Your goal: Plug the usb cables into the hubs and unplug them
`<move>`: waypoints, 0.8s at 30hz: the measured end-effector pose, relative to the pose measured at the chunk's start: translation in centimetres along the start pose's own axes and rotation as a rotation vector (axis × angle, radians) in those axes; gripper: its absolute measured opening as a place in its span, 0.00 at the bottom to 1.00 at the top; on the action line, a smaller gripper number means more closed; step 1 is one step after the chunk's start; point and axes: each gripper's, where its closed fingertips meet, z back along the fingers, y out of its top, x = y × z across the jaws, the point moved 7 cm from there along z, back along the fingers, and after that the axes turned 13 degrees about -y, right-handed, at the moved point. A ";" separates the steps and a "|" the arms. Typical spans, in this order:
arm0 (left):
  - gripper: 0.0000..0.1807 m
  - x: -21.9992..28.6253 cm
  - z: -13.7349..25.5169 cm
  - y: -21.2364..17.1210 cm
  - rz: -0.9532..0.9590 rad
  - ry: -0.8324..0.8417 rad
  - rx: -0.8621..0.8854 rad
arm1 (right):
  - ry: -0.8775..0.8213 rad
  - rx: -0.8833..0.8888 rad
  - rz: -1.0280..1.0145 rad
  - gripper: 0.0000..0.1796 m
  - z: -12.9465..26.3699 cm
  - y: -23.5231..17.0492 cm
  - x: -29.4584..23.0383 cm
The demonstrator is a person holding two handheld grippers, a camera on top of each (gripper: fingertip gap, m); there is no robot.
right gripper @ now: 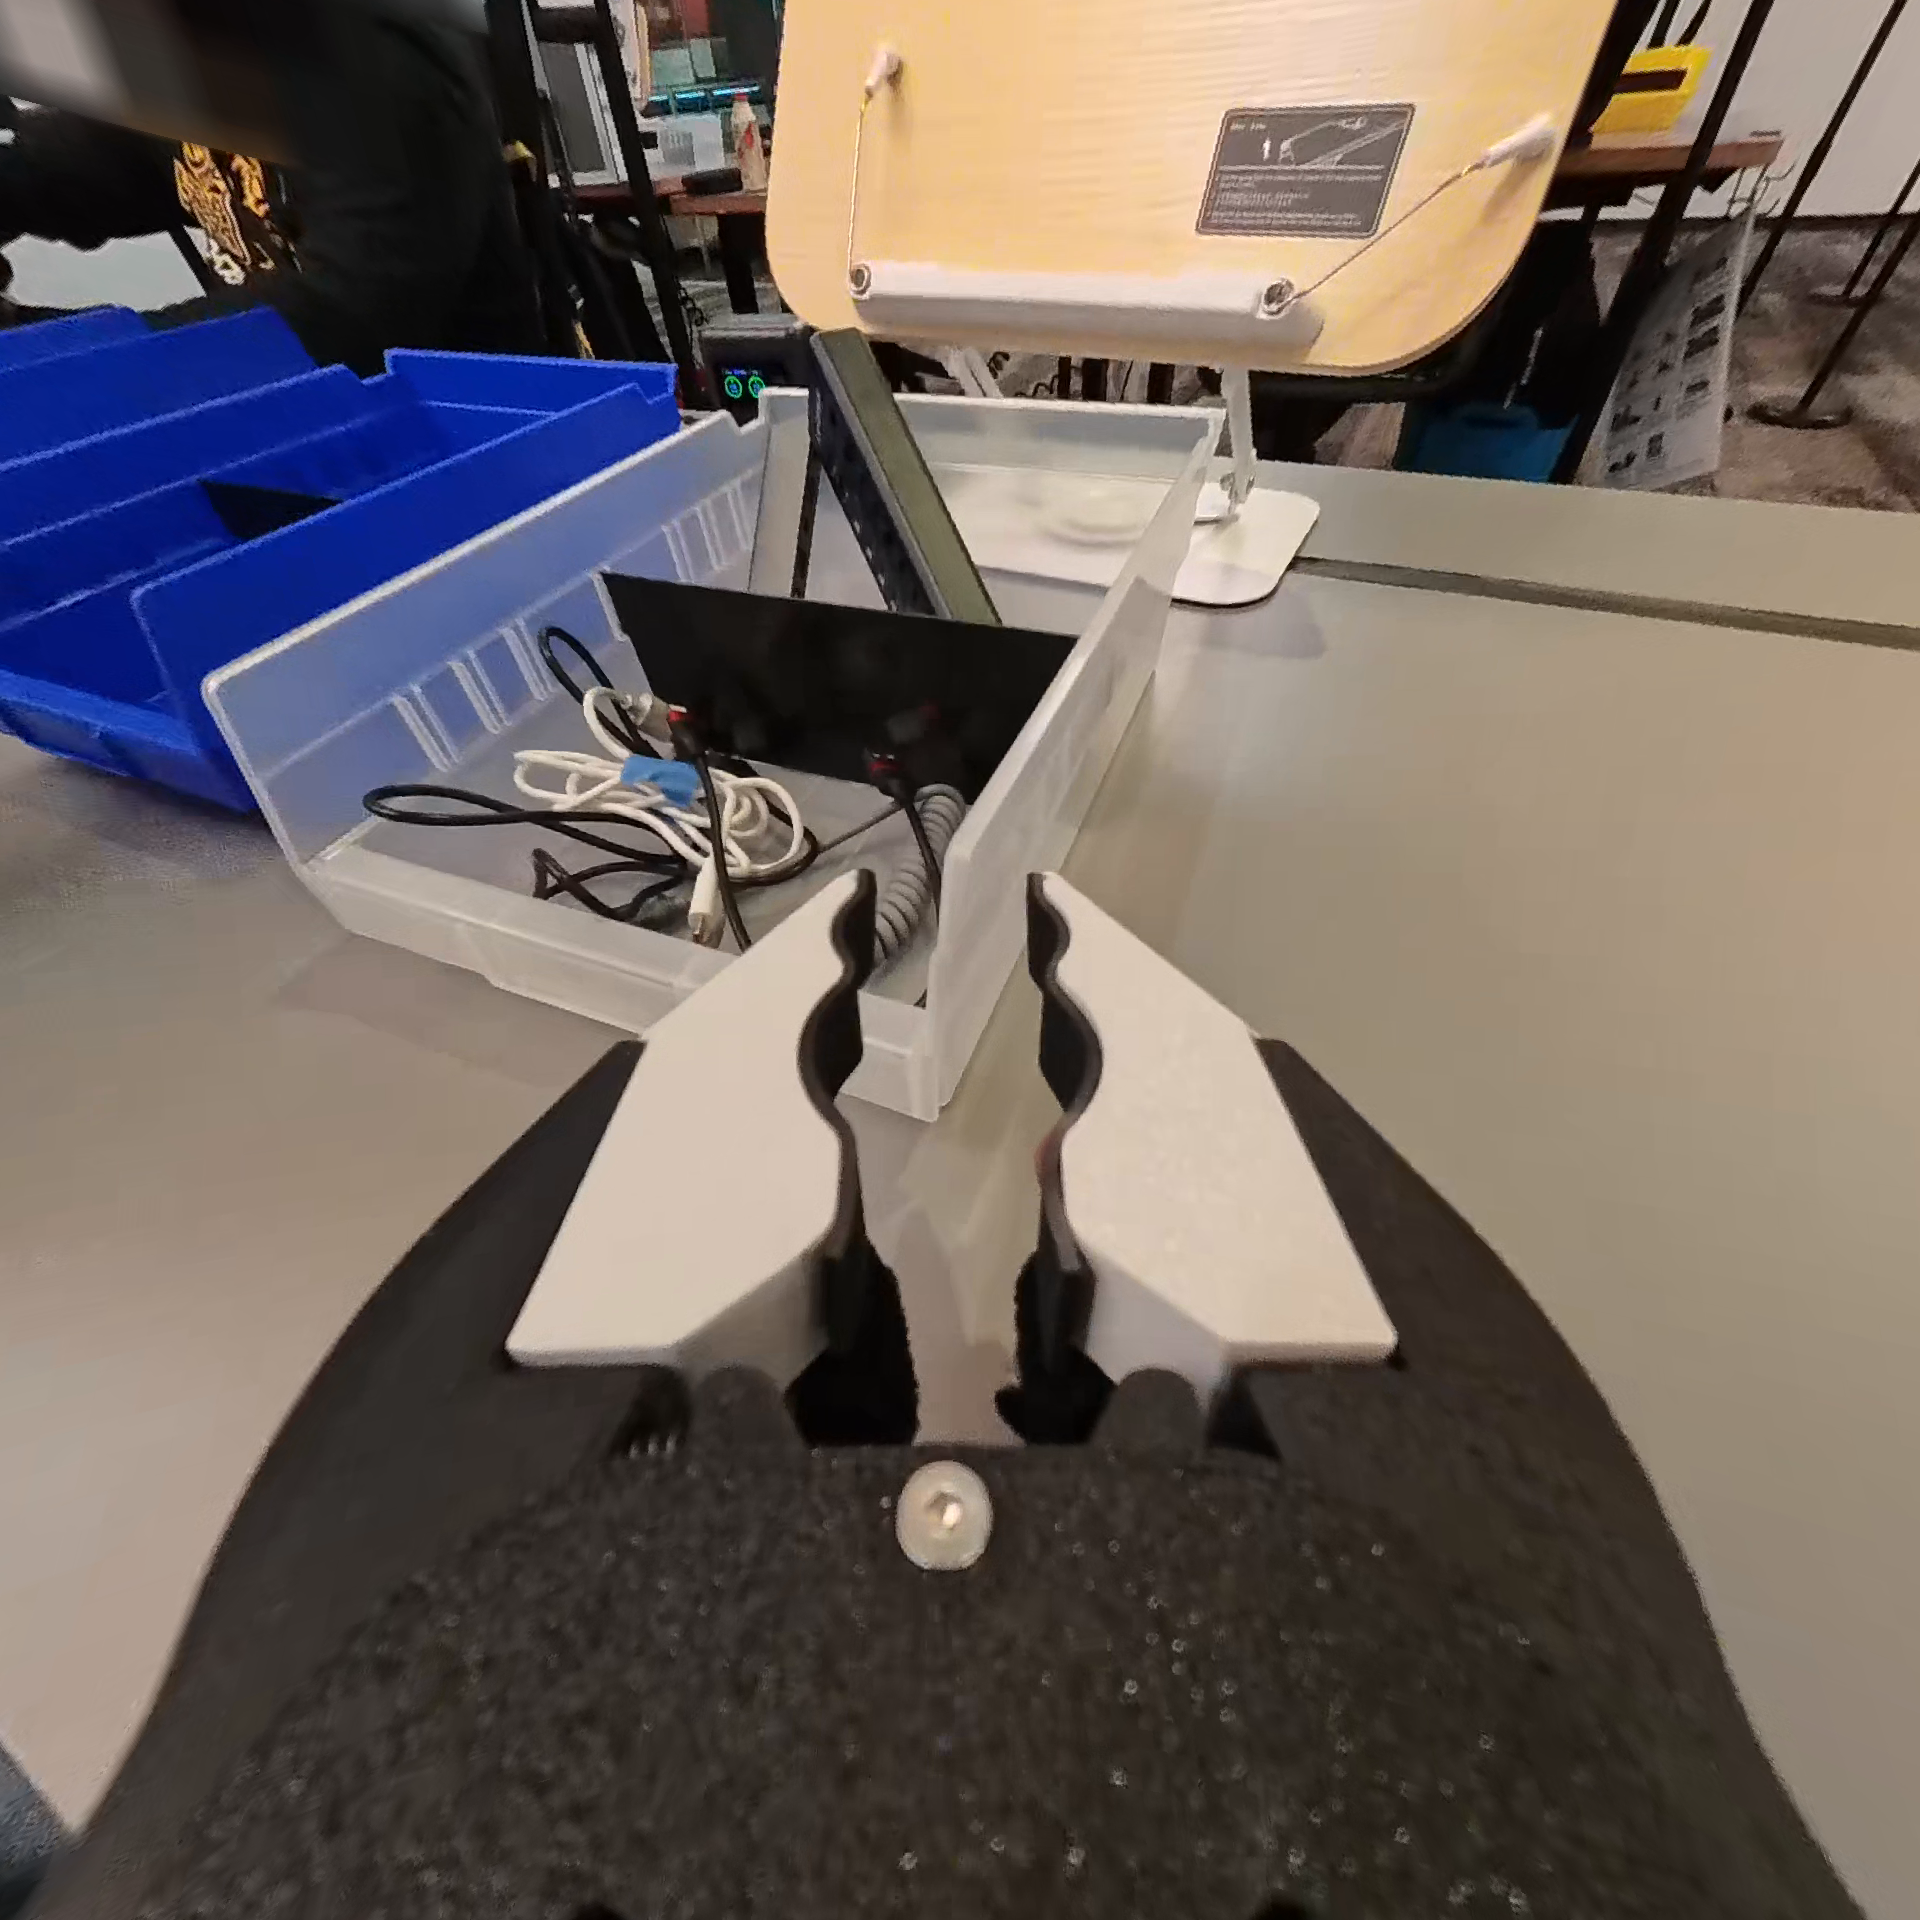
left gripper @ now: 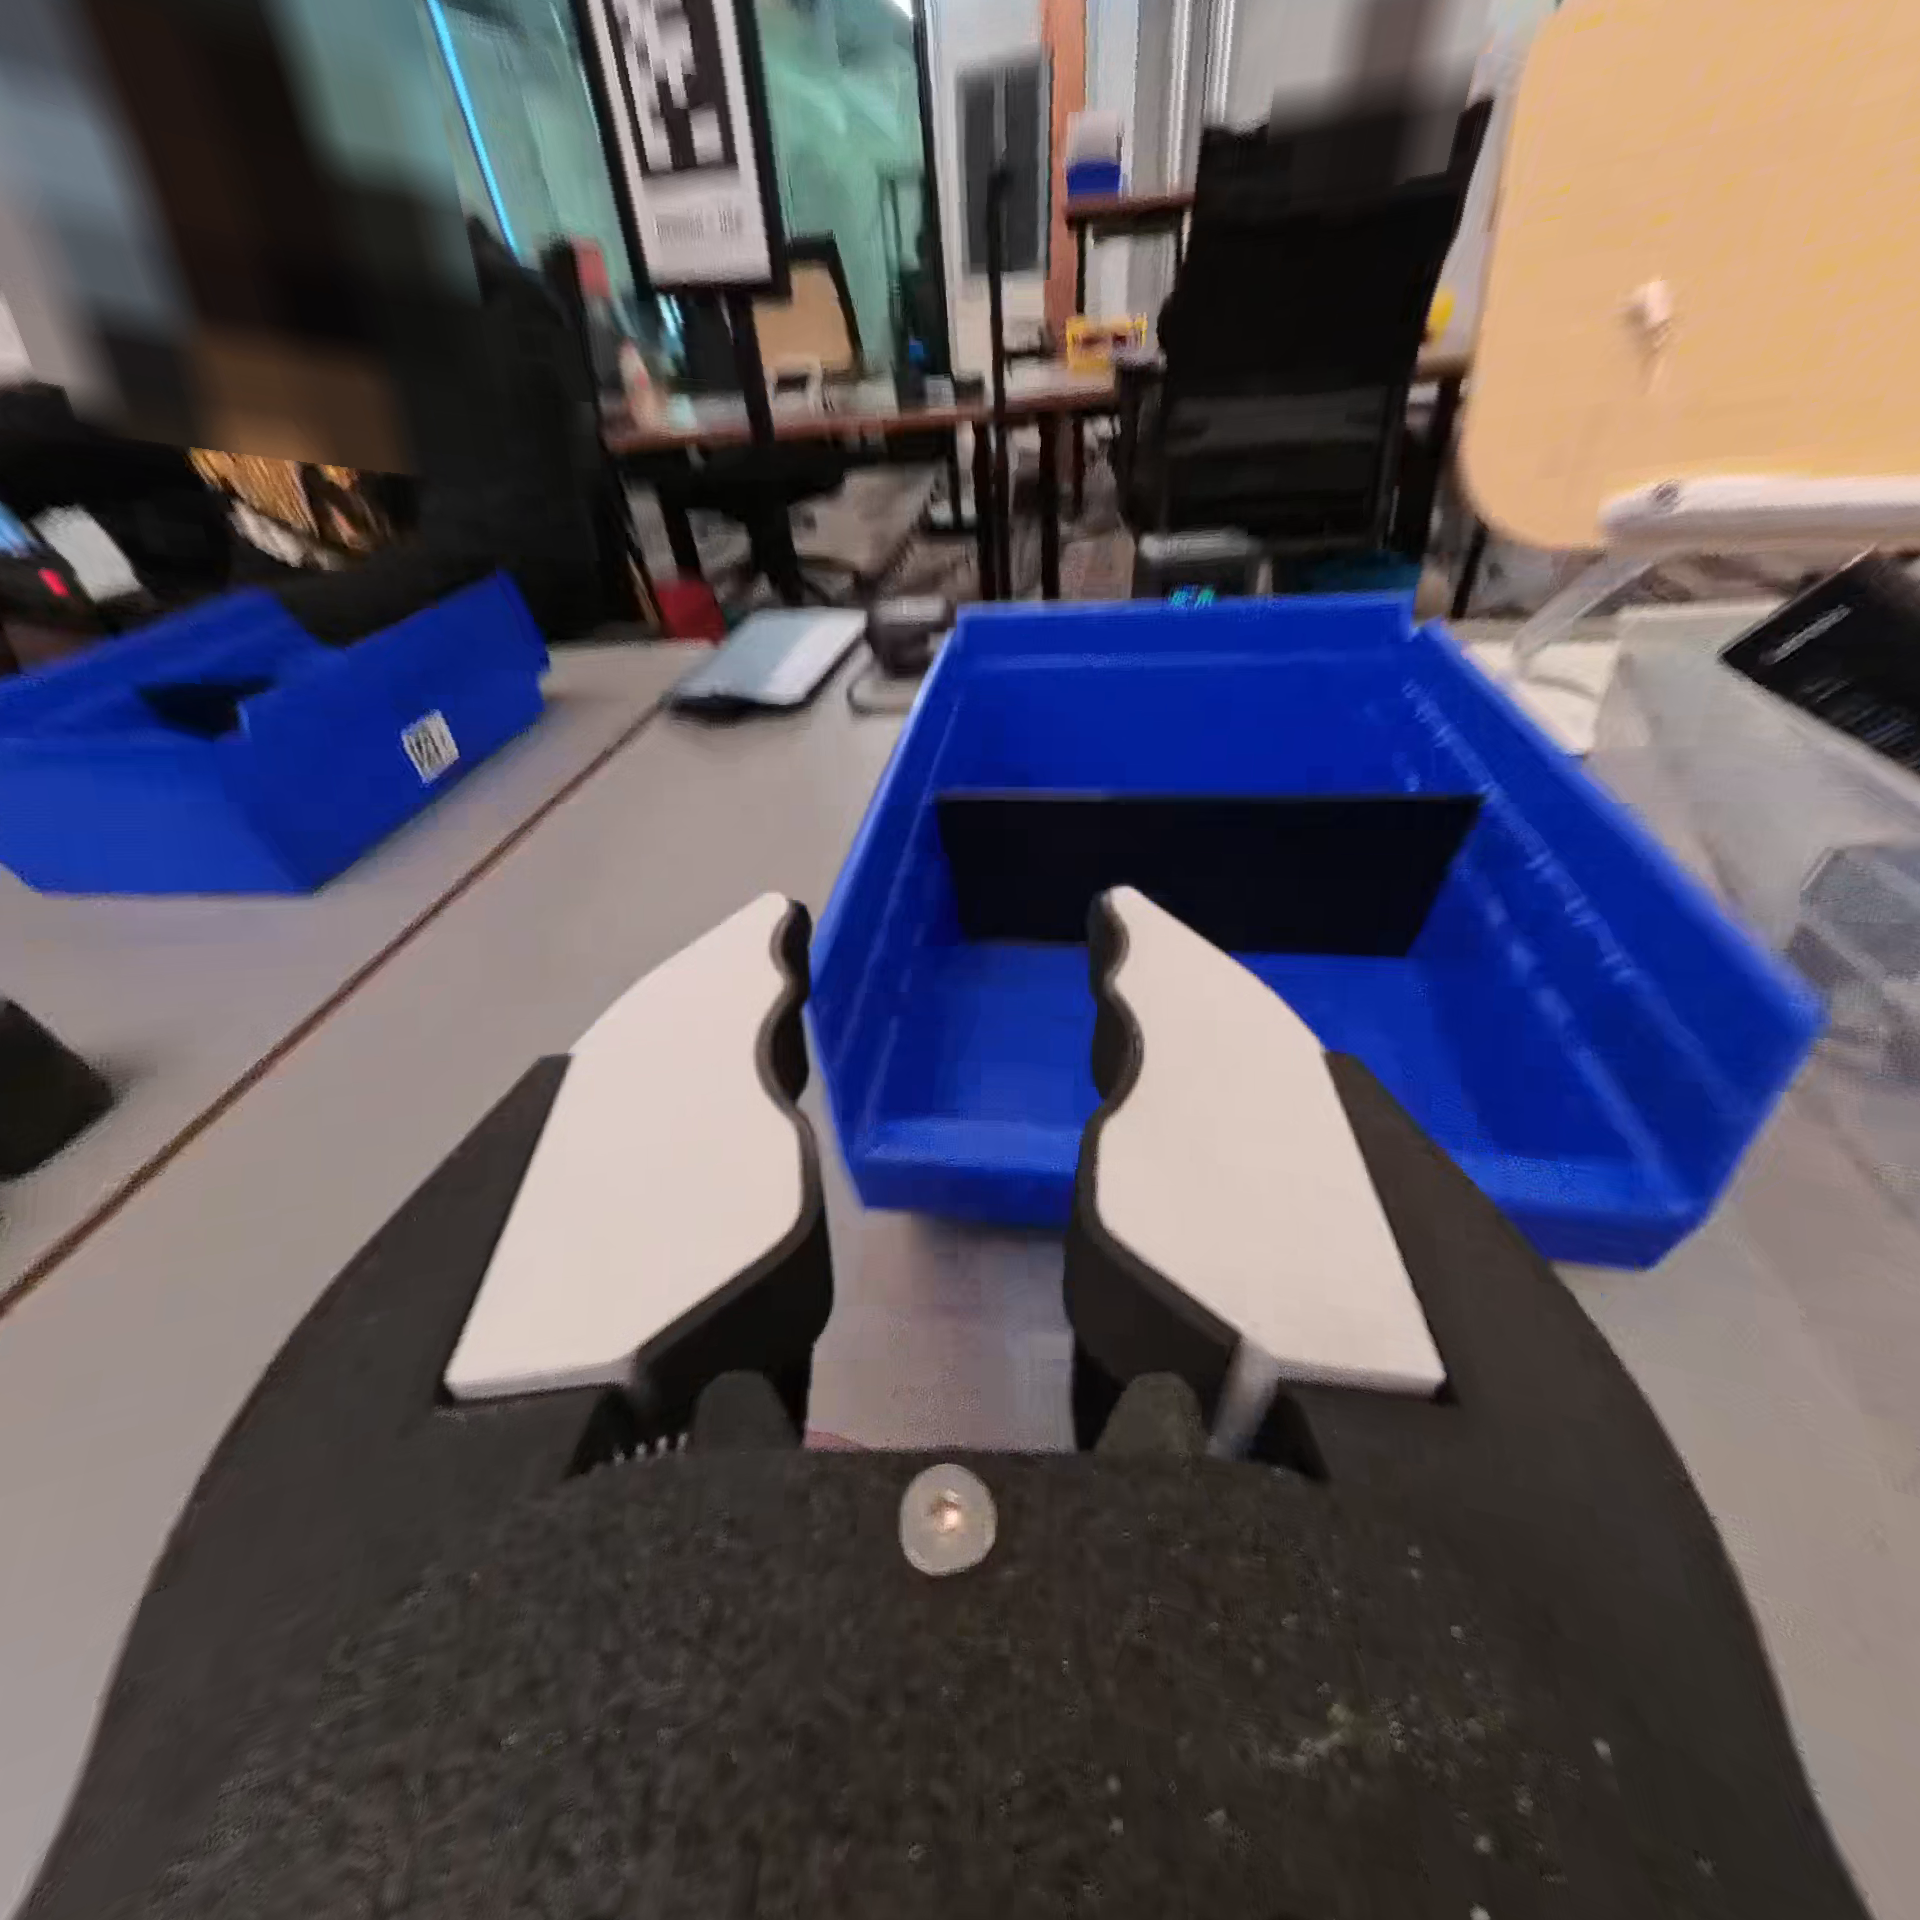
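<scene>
In the right wrist view a clear plastic bin holds a tangle of white cable, black cables and a grey coiled cable in front of a black divider. Two cable ends with red-marked plugs lean against that divider. My right gripper is open and empty, at the bin's near right corner. In the left wrist view my left gripper is open and empty, just in front of a blue bin with a black divider. I cannot make out a hub.
A second blue bin lies at the left on the grey table. A wooden board on a white stand rises behind the clear bin, with a long black box leaning in it. A person in dark clothes stands at the far left. My right fingertips sit around 45 cm from my left ones.
</scene>
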 end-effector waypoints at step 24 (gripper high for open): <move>0.03 1.8 5.7 -5.8 0.219 -0.162 -0.341 | 0.420 -0.065 0.146 0.27 3.9 -2.4 -20.9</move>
